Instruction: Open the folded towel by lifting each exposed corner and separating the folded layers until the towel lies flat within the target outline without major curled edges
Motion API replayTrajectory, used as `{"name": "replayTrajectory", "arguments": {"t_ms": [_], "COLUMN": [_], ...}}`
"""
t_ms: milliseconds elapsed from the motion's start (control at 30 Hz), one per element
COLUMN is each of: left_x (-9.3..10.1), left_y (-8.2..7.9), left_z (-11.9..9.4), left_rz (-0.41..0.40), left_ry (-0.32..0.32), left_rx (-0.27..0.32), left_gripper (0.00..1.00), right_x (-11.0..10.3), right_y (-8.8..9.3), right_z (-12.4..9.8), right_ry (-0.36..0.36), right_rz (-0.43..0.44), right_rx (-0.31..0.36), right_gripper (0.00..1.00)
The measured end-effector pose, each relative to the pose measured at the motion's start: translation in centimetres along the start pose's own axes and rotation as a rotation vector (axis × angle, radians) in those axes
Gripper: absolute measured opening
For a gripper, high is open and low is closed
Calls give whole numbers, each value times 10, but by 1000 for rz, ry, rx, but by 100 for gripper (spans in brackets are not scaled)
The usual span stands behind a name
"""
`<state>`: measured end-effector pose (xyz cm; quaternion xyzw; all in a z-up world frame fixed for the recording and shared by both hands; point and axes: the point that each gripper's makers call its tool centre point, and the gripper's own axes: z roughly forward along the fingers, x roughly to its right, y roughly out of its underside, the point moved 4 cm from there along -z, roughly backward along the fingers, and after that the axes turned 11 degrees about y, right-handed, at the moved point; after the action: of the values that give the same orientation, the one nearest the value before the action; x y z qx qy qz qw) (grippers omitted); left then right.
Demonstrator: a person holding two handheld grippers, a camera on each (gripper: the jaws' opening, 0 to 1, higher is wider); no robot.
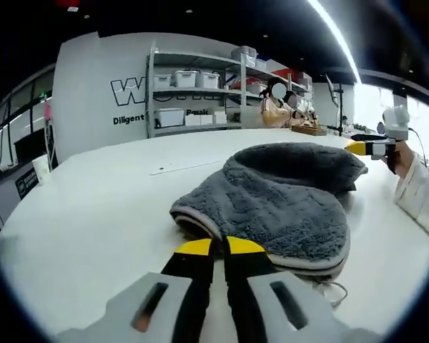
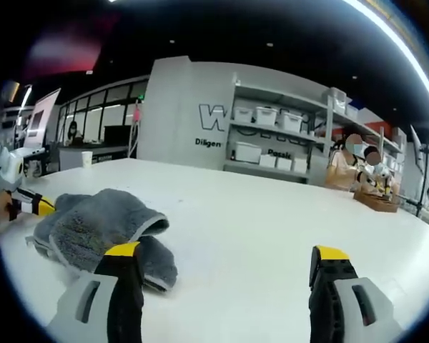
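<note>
A grey fluffy towel (image 1: 279,193) with a pale trim lies folded and bunched on the white table (image 1: 93,214). My left gripper (image 1: 219,246) is shut, its yellow tips right at the towel's near edge; whether cloth is pinched between them is unclear. In the right gripper view the towel (image 2: 93,225) lies at the lower left, with the left gripper (image 2: 36,205) touching its far-left end. My right gripper (image 2: 227,251) is wide open over bare table, to the right of the towel. It also appears at the towel's far side (image 1: 361,148), held by a hand in a white sleeve.
The wide white table (image 2: 257,214) has much bare surface around the towel. A thin loop of cord (image 1: 332,289) lies by the towel's near right edge. Shelves with white bins (image 1: 200,93) stand by the back wall. A person (image 2: 354,168) sits at the table's far end.
</note>
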<state>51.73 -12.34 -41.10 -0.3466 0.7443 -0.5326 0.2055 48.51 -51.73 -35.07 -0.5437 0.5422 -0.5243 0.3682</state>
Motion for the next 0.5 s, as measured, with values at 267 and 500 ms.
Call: {"name": "replayTrajectory", "arguments": {"t_ms": [267,500], "left_x": [-8,-11], "left_y": [-3,-4], "left_z": [4,6], "left_rz": [35,64], "left_ry": [-39,-63], "left_rx": [3,-6], "left_gripper": [5,5], "right_x": [-1,-3], "right_y": [0,0], "right_z": [0,-1], "right_ry": [-5,-9], "right_rz": [0,-4], "right_rx": [-1,-1], "right_gripper": [95,95]}}
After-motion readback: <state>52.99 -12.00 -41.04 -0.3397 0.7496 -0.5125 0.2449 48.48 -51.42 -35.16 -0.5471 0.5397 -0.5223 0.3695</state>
